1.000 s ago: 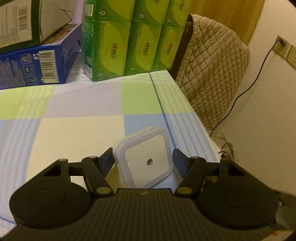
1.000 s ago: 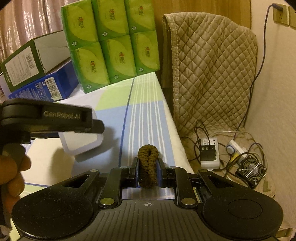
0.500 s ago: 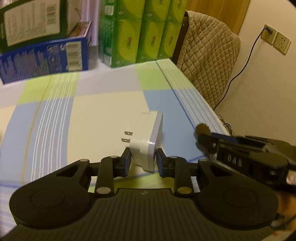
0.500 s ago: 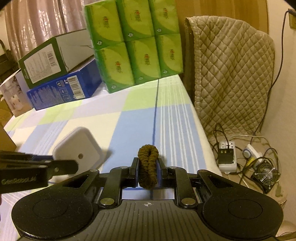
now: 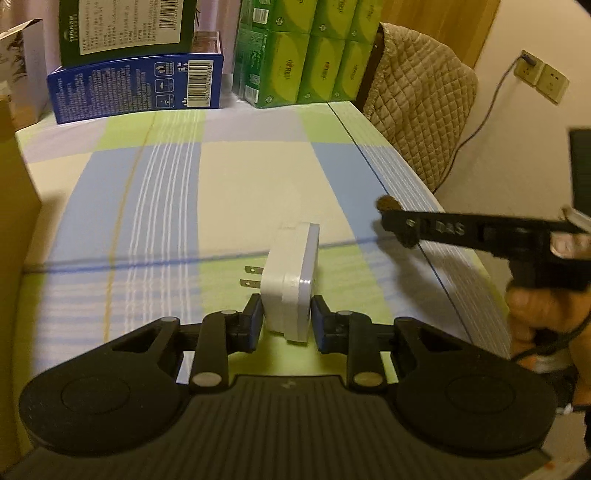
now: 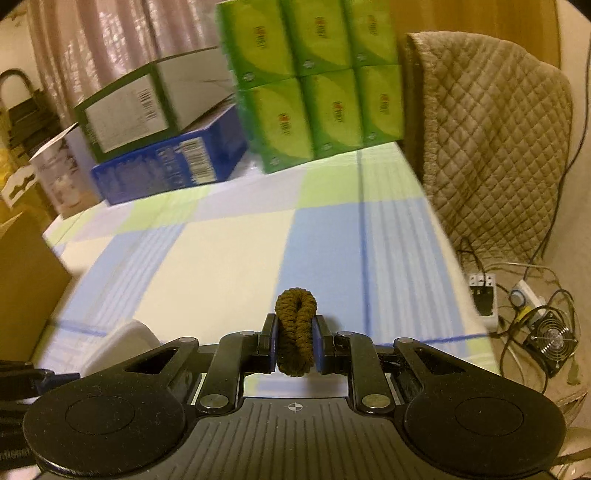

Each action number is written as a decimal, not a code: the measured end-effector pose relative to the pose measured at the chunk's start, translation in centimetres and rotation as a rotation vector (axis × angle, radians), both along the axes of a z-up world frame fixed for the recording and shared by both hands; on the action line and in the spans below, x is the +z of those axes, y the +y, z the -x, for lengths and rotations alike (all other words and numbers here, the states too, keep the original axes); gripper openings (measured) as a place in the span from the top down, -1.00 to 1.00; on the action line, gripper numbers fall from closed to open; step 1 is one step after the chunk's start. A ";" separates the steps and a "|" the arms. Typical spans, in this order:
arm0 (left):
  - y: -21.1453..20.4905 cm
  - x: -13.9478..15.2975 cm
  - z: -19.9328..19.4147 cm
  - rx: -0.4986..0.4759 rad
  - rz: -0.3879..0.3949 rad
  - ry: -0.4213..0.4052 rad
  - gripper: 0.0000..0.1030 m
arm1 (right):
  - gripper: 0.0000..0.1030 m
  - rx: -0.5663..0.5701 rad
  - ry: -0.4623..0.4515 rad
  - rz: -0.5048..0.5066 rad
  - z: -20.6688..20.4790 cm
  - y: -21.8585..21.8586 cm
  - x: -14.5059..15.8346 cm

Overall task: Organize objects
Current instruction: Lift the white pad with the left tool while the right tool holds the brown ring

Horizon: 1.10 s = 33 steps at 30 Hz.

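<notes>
The left claw [image 5: 286, 321] is clamped on a white plug-in night light [image 5: 291, 284] by its lower end only, above the bench [image 5: 240, 177], so it could pivot and drop. The right claw [image 6: 295, 345] pinches a brown hair tie [image 6: 295, 328] just right of the night light. Only the left view shows the light's prongs; only the right shows the floor fan [image 6: 550, 343].

Left gripper [image 5: 286, 319] holds the plug adapter [image 5: 291, 284] between its fingers, above the near part of the table [image 5: 240, 177] — prongs pointing left; right gripper [image 6: 295, 349], to its right near the table's right edge, holds the hair tie [image 6: 295, 328]; at the table's far end, the stacked tissue packs [image 5: 314, 55] stand on the right, the flat box [image 5: 136, 88] to their left with another box [image 5: 125, 29] on top; the padded chair [image 5: 417, 110] stands beside the far right corner; a cardboard box [image 5: 14, 221] is at the left edge; on the floor to the right — a power strip [image 6: 482, 291] and a small fan [image 6: 552, 341].
</notes>
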<state>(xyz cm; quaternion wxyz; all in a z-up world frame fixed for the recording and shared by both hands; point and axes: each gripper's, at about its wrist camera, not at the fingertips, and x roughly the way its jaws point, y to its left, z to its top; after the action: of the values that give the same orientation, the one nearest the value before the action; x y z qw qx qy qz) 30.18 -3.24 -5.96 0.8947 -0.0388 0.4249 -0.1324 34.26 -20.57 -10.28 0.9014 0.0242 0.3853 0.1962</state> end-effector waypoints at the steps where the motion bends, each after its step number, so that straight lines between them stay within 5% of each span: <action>1: 0.1 0.1 0.8 -0.001 -0.009 -0.002 0.55 | 0.70 0.015 0.010 0.000 0.6 0.5 0.2; 15: 4.2 0.3 8.1 0.005 -0.012 0.007 0.55 | 0.70 0.110 0.069 0.003 9.3 3.2 1.4; 18: 4.9 0.4 8.6 0.042 -0.058 -0.008 0.32 | 0.70 0.111 0.076 0.002 9.8 3.6 1.2; 23: 6.1 0.7 9.0 0.118 -0.072 -0.005 0.26 | 0.70 0.129 0.074 0.002 9.7 4.4 1.0; 26: 5.8 0.9 9.2 0.118 -0.083 -0.024 -0.17 | 0.70 0.131 0.075 -0.005 9.5 4.6 0.9; 28: 4.9 0.7 9.1 0.083 -0.121 -0.051 -0.45 | 0.70 0.127 0.075 -0.010 9.3 4.6 0.9; 33: 1.7 -0.1 9.6 -0.100 -0.374 -0.179 -0.46 | 0.70 0.105 0.081 -0.019 9.0 3.9 0.8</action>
<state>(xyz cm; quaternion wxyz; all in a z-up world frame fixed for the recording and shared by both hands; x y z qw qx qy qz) 20.63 -1.57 -6.07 0.9128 0.1611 0.3622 -0.0983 25.27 -16.62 -9.48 0.8732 0.0203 0.4202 0.2459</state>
